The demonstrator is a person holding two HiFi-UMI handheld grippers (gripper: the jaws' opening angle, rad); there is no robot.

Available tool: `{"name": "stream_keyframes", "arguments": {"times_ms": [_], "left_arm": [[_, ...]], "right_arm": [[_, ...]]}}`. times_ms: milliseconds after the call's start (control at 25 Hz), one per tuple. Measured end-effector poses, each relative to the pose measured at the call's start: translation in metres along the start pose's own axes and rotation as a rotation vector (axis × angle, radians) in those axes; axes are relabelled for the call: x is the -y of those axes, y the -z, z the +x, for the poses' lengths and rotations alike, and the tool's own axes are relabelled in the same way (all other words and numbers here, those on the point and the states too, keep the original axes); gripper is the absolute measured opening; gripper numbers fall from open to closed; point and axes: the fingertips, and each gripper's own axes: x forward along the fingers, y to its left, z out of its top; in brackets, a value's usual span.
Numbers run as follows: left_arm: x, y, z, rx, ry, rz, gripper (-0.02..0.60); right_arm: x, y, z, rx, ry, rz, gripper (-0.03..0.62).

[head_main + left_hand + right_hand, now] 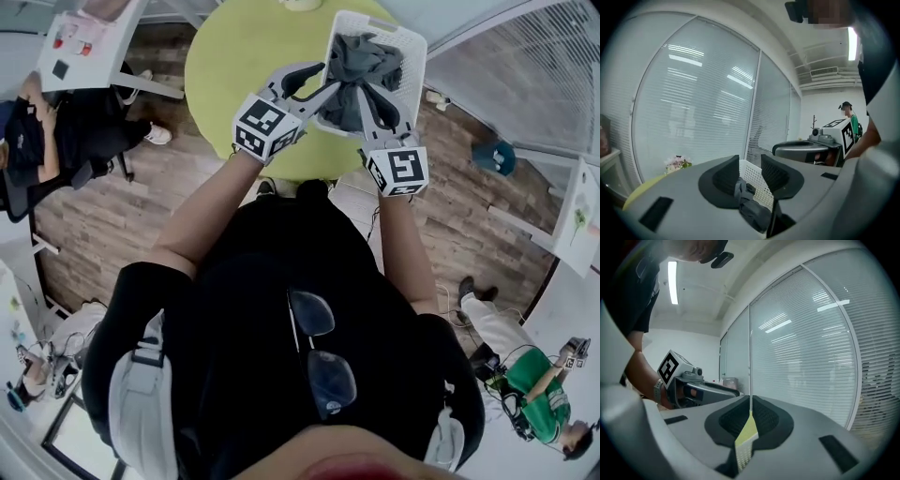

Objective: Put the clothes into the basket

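A white mesh basket (413,58) stands on the round lime-green table (234,66), with a dark grey garment (366,56) bunched inside and trailing over its near rim. My left gripper (328,78) reaches the basket's near left corner. In the left gripper view, the left gripper (750,171) has a fold of the garment (750,206) pinched low between its jaws, the basket (757,180) just behind. My right gripper (367,94) is at the near rim beside the hanging cloth. In the right gripper view, the right gripper (750,416) has its jaws together, with only a sliver of table and mesh showing.
A glass wall with blinds (693,103) runs behind the table, and a small bunch of flowers (677,162) sits on the table's far side. People sit at a white desk (89,37) at the left. Another person in a green shirt (539,398) is at the lower right.
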Motion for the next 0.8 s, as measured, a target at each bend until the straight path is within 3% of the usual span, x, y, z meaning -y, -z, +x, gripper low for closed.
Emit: {"name": "stream_keyframes", "arguments": {"times_ms": [120, 200, 560, 800], "left_arm": [[-0.002, -0.006, -0.043, 0.040, 0.016, 0.045, 0.051], [-0.004, -0.008, -0.067, 0.058, 0.017, 0.068, 0.011], [0.003, -0.006, -0.148, 0.102, 0.063, 0.121, 0.009], [0.007, -0.002, -0.184, 0.118, 0.090, 0.117, 0.009]], "right_arm": [[-0.040, -0.006, 0.005, 0.010, -0.025, 0.022, 0.034], [-0.060, -0.012, 0.006, 0.019, -0.032, 0.022, 0.034], [-0.141, -0.032, -0.002, 0.046, -0.051, -0.008, 0.034], [-0.180, -0.037, -0.004, 0.049, -0.045, -0.020, 0.034]]}}
